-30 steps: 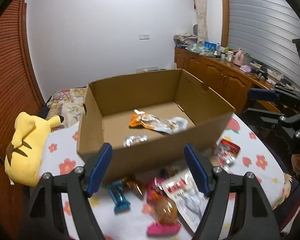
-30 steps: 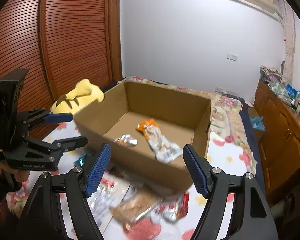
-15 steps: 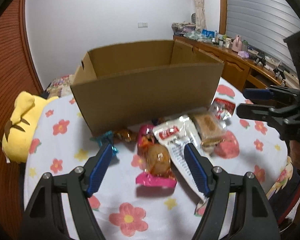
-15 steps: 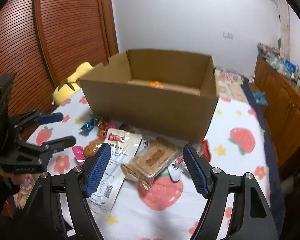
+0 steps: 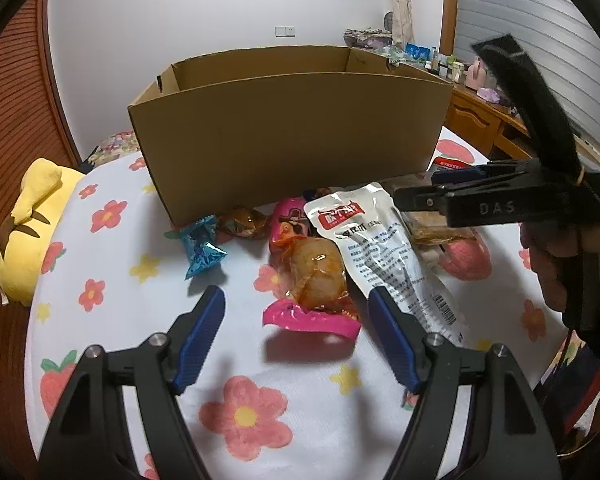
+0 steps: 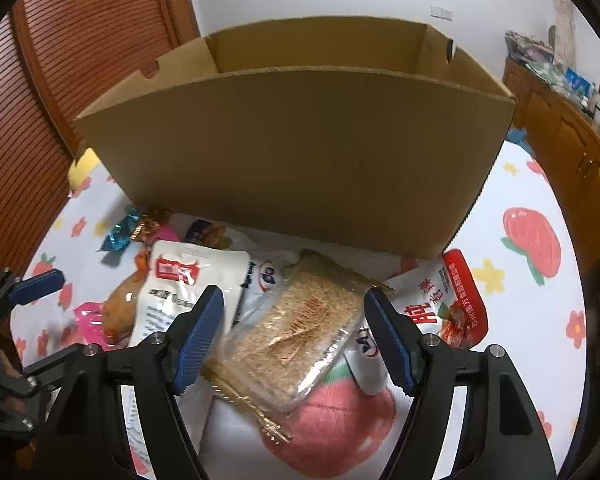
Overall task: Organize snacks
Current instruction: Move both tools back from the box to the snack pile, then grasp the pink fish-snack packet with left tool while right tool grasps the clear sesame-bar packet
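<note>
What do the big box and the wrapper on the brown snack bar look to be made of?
Box: corrugated cardboard, matte brown, judging by its raw cut edges. Snack bar wrapper: apparently thin clear plastic film, glossy, with glare streaks and the grainy bar showing through.

Matt brown cardboard is making up the box [image 5: 288,136], its cut edges showing rough corrugation. A soft printed cloth [image 5: 112,280] is covering the desk. The pink packet [image 5: 308,276] and white pouch [image 5: 376,248] are gleaming as glossy plastic film, and the blue sweet wrapper [image 5: 202,246] is glinting like crinkled foil. The clear wrapper of the grain bar [image 6: 300,328] is shining. The ribbed blue fingers [image 6: 202,332] are looking rubbery and matt on smooth black plastic. The yellow toy [image 5: 28,224] is looking plush.
</note>
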{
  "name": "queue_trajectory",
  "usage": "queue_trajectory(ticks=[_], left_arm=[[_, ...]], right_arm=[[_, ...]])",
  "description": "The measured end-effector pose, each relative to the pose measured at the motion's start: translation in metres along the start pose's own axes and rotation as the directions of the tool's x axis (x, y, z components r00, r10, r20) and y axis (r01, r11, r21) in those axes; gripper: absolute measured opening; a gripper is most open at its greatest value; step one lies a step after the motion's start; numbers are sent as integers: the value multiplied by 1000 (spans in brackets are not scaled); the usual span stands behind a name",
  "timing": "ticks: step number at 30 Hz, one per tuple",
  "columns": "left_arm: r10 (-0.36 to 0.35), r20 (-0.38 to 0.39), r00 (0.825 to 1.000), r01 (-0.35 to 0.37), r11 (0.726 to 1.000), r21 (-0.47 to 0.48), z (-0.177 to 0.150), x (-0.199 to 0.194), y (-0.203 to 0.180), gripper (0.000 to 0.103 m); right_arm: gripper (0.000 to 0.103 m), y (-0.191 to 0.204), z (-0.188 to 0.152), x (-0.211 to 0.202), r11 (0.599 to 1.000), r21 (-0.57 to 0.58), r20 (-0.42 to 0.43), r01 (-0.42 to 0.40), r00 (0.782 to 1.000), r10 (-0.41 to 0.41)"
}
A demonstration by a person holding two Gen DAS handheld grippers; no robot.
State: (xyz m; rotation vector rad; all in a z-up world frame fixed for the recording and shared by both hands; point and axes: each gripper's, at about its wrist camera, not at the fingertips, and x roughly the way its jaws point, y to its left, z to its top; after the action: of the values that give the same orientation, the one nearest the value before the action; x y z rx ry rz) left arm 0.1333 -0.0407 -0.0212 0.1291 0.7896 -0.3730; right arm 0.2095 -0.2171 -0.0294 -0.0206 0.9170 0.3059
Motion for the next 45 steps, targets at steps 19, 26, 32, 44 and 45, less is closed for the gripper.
queue_trajectory(ticks=[19, 26, 32, 44, 45], left_arm=[[-6, -61, 998, 8, 999, 38, 8, 33, 0, 57], [13, -101, 995, -6, 998, 61, 12, 45, 0, 56], [26, -128, 991, -17, 997, 74, 24, 57, -1, 64], [-20, -153, 988, 26, 999, 42, 28, 70, 4, 49], [-18, -150, 989, 25, 999, 43, 27, 68, 3, 48]], right_arm=[[75, -27, -15, -4, 999, -36, -40, 0, 999, -1], [75, -23, -5, 9, 997, -70, -50, 12, 999, -16], [75, -22, -10, 11, 995, -94, -47, 39, 998, -44], [79, -27, -31, 0, 990, -107, 7, 91, 996, -91], [79, -29, -32, -1, 991, -101, 12, 93, 996, -92]])
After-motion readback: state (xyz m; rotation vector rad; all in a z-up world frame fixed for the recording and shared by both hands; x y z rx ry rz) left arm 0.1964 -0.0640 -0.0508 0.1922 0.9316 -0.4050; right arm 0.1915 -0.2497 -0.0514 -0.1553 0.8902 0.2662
